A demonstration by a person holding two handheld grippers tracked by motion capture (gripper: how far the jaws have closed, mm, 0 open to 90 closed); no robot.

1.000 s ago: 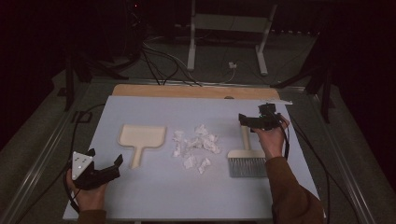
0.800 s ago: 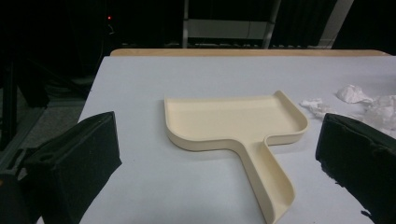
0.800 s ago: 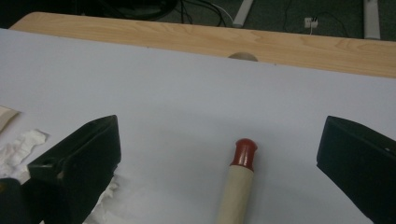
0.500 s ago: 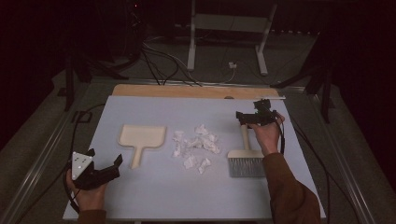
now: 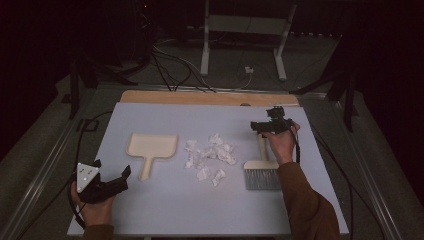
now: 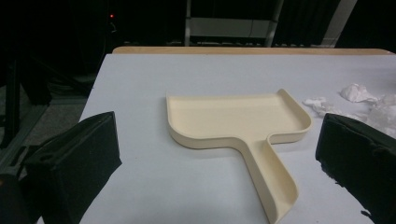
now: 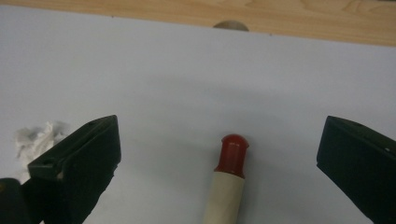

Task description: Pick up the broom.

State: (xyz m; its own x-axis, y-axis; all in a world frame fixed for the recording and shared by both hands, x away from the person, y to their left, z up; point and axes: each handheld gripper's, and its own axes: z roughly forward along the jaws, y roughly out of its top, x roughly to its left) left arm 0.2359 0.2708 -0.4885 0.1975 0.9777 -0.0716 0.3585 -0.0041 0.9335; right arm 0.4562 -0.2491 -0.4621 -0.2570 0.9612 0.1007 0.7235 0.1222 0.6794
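Note:
A cream dustpan (image 5: 151, 147) lies at the left of the pale blue table top, its handle toward the person. Crumpled white paper scraps (image 5: 210, 156) lie in the middle. A brush (image 5: 262, 178) with grey bristles lies at the right, and its cream handle ends in a red tip (image 7: 232, 149). My right gripper (image 5: 265, 126) hovers open over that handle end, the tip low between its jaws (image 7: 219, 135). Open too, my left gripper (image 5: 111, 170) sits near the front left corner, facing the dustpan (image 6: 233, 122) from a short way off (image 6: 218, 140).
A wooden strip (image 5: 210, 98) runs along the table's far edge, with a round notch (image 7: 229, 25) in it. Cables (image 5: 170, 65) and a metal stand (image 5: 242, 45) are on the dark floor beyond. A metal rail (image 5: 45, 170) borders the left side.
My right gripper has shifted a little to the left, over the brush handle's end. The left gripper, dustpan, paper and brush have stayed put.

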